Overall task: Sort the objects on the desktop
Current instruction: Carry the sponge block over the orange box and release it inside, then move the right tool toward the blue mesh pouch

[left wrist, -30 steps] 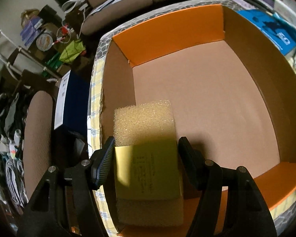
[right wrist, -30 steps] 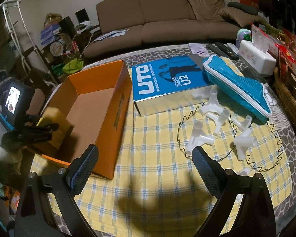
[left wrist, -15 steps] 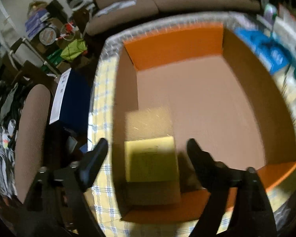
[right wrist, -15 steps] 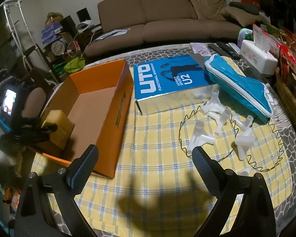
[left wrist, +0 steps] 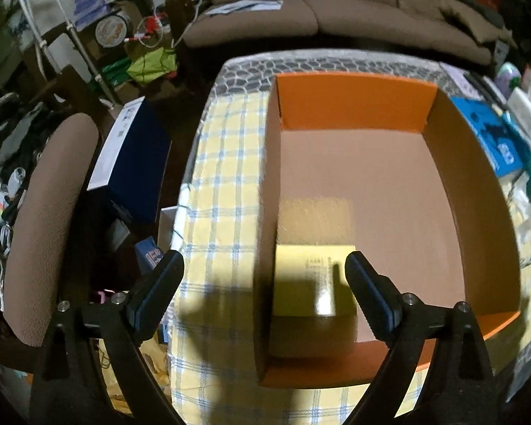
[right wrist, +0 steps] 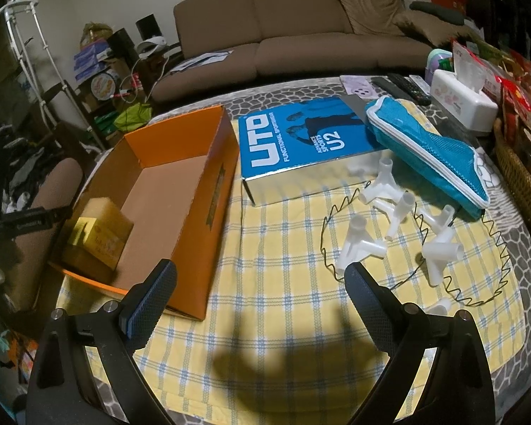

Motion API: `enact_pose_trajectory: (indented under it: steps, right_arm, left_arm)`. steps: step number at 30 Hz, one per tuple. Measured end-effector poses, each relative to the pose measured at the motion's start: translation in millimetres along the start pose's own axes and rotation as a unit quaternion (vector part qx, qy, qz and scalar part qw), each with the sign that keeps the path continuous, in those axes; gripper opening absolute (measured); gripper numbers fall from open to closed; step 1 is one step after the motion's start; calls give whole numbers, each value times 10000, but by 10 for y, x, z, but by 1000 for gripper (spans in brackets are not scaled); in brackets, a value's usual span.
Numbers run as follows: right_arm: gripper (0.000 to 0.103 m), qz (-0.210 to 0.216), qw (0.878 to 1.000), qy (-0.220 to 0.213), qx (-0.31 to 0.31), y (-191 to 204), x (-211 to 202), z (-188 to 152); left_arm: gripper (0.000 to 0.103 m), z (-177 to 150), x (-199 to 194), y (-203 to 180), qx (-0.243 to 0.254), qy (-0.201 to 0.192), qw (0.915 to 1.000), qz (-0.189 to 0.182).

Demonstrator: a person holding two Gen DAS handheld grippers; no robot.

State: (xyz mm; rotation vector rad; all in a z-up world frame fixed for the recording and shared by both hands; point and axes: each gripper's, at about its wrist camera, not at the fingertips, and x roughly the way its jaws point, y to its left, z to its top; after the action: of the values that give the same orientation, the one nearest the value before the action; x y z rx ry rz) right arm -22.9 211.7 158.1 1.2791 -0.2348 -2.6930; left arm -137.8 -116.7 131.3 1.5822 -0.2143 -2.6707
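A yellow sponge block with a paper band [left wrist: 313, 248] lies inside the orange cardboard box [left wrist: 357, 101], in its near left corner; it also shows in the right wrist view [right wrist: 101, 235]. My left gripper [left wrist: 263, 292] is open and empty, raised above and behind the box's near wall. My right gripper [right wrist: 260, 304] is open and empty above the checked cloth, near the front edge. Several white plastic pipe connectors [right wrist: 363, 248] lie to its right inside a black wire ring [right wrist: 327, 219]. The orange box [right wrist: 209, 191] stands to its left.
A blue UTO box [right wrist: 301, 145], a blue mesh pouch [right wrist: 424, 148], a tissue box [right wrist: 460, 99] and remotes [right wrist: 403, 86] lie at the back right. A wicker basket [right wrist: 520, 177] stands at the right edge. A brown chair [left wrist: 42, 219] and a dark blue box [left wrist: 131, 159] are left of the table.
My left gripper opened wide, let go of the sponge block in the box and pulled back and up. The right gripper has stayed still and open.
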Motion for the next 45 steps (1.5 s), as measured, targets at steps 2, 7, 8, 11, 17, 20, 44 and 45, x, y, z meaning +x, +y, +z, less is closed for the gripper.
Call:
enact_pose_trajectory:
  steps: [2,7,8,11,17,20,44,45]
  right_arm:
    - [97,-6,10000,16,-20,13,8,1]
    - [97,-27,10000,38,-47,35,23,-3]
    - [97,-25,10000,41,-43,36,22,-5]
    - [97,-32,10000,69,-39,37,39,-3]
    - [97,-60,9999,70,-41,10,45,-3]
    - [97,-126,9999,42,-11,-60,36,-2]
    - [97,-878,9922,-456,765,-1113,-39,227]
    - [97,-892,9913,-497,833,-1178,-31,271]
  left_arm:
    - [92,-13,30,-71,60,3,10000,24]
    - [92,-37,144,-235,304,81,9989,336]
    - [92,-45,159,-248,327,77,9988,351]
    - [92,-56,174,-256,274,60,9993,263]
    - [92,-62,72,-196,127,-96,9995,284]
    - [92,-85,-116,-224,158,-422,9986,293]
    - [103,-35,-663,-1554,285,-974,9822,-1583]
    - [103,-9,-656,-1606,296,-986,9811,-1639]
